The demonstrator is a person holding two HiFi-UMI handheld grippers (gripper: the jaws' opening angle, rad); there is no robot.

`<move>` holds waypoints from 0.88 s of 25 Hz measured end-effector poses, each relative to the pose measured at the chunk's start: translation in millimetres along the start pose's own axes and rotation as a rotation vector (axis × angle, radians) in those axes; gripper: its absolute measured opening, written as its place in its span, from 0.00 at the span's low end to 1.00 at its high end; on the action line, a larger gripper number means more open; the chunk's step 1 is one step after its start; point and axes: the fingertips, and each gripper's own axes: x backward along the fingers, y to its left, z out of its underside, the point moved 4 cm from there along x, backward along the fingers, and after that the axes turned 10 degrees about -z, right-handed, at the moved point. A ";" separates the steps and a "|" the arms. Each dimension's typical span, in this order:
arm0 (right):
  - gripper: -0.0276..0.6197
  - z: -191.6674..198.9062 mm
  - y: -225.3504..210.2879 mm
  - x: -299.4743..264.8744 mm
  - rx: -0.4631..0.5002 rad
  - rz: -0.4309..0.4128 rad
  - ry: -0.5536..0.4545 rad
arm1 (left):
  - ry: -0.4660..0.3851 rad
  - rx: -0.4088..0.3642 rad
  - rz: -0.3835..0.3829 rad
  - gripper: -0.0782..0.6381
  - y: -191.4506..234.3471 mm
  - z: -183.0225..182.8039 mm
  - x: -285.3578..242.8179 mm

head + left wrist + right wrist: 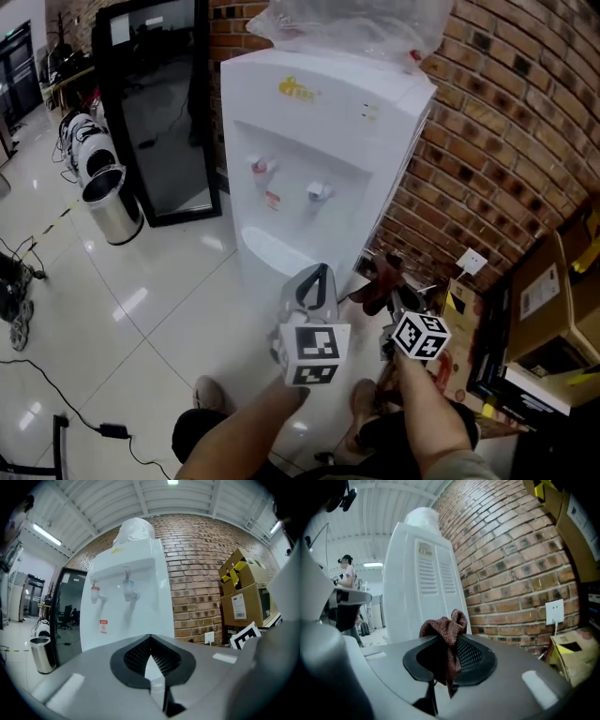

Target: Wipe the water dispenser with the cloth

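Observation:
The white water dispenser (309, 131) stands against the brick wall, with a red tap (260, 169) and a blue tap (319, 192) in its recess. My right gripper (389, 292) is shut on a reddish-brown cloth (380, 279), held low by the dispenser's right side. In the right gripper view the cloth (447, 634) bunches above the jaws (445, 646) and hangs between them, with the dispenser's vented side (419, 588) ahead. My left gripper (322, 272) is shut with nothing in it, facing the dispenser's front (126, 602); its tips (150, 641) meet.
A clear plastic bag (347, 23) covers the dispenser's top. A steel bin (111, 202) and a black glass-door cabinet (159, 103) stand to the left. Cardboard boxes (548, 300) and a wall socket (472, 261) are at the right. A cable (56, 375) lies on the tiled floor.

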 end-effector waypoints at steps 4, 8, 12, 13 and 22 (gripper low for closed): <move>0.15 -63.1 7.2 12.0 0.000 -0.009 -0.133 | -0.013 0.002 -0.011 0.11 4.7 -4.7 1.1; 0.15 -140.4 53.3 17.5 0.134 -0.094 -0.250 | -0.031 0.012 -0.019 0.11 7.0 -10.2 2.0; 0.15 -210.9 99.2 27.3 0.286 -0.172 -0.344 | -0.064 0.004 -0.018 0.11 3.6 -21.3 7.5; 0.15 -227.4 106.1 30.3 0.305 -0.179 -0.375 | -0.077 0.002 -0.017 0.11 2.4 -26.0 10.0; 0.15 -337.8 154.6 28.4 0.495 -0.208 -0.525 | -0.285 -0.040 -0.037 0.11 -3.5 -87.1 36.6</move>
